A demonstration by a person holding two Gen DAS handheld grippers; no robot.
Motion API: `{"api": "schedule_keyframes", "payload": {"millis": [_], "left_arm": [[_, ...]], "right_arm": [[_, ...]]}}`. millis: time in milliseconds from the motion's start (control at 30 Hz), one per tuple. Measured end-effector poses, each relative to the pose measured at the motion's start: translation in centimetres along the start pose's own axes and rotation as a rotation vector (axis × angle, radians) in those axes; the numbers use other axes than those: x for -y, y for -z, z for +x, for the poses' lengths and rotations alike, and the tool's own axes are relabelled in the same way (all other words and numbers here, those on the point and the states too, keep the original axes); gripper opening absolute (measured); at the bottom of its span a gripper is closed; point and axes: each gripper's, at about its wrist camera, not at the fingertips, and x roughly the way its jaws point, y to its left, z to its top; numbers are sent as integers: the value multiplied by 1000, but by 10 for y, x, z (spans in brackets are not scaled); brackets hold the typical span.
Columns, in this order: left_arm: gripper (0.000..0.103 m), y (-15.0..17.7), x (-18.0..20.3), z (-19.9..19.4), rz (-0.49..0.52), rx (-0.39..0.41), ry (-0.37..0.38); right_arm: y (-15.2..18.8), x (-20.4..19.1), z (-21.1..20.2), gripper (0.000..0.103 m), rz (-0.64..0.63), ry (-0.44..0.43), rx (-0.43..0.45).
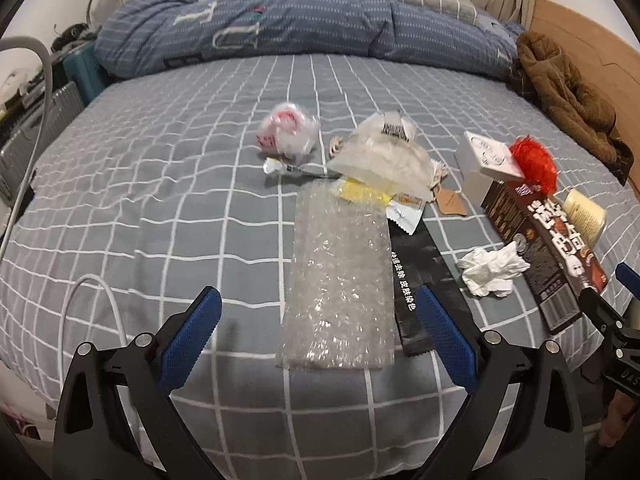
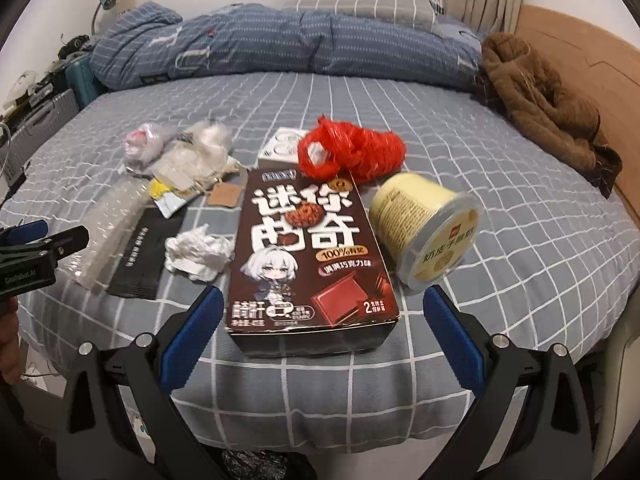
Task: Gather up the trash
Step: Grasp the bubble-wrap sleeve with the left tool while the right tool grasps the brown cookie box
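Both claws hang wide open and empty over the bed (image 1: 160, 184): the left claw (image 1: 320, 320) above a bubble-wrap sheet (image 1: 336, 280), the right claw (image 2: 320, 320) above a brown chocolate cookie box (image 2: 308, 248) printed "100%". Right of the box lies a tipped yellow tub (image 2: 424, 228); behind it, red mesh netting (image 2: 352, 152); left, a crumpled tissue (image 2: 196, 252) and black sachet (image 2: 144, 256).

Bed (image 2: 460, 184) – grey/wht grid; bag (image 2: 352, 152) – red.
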Motion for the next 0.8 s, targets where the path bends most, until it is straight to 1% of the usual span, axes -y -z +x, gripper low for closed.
{"api": "schedule_keyframes", "payload": {"millis": [167, 300, 400, 467, 500, 533, 567, 600, 633, 700, 767, 800], "left_arm": [[91, -7, 5, 19, 23, -26, 4], [88, -8, 9, 30, 39, -44, 4], [83, -9, 10, 36, 40, -60, 10], [75, -9, 9, 40, 33, -71, 17], [73, -9, 8, 41, 29, -78, 23], [68, -9, 8, 42, 29, -82, 28], [62, -9, 9, 43, 33, -88, 35], [60, -9, 9, 45, 37, -92, 40], [57, -8, 9, 45, 39, -94, 36], [48, -7, 10, 45, 39, -88, 41], [34, -8, 8, 43, 34, -81, 39], [31, -8, 8, 42, 35, -78, 40]], "right_arm": [[0, 3, 11, 96, 31, -29, -18], [2, -4, 15, 95, 12, -25, -30], [1, -8, 21, 96, 4, -8, -39], [0, -8, 26, 95, 17, -8, -50], [0, -8, 27, 95, 19, -6, -52], [-1, -8, 28, 95, 19, -4, -52], [-1, -8, 29, 94, 20, -1, -52], [-1, -8, 30, 89, 21, 0, -52], [-1, -8, 31, 90, 25, 1, -59], [-2, -8, 31, 89, 29, -1, -58], [-1, -10, 30, 88, 16, 9, -53], [-1, -11, 29, 88, 11, 13, -47]]}}
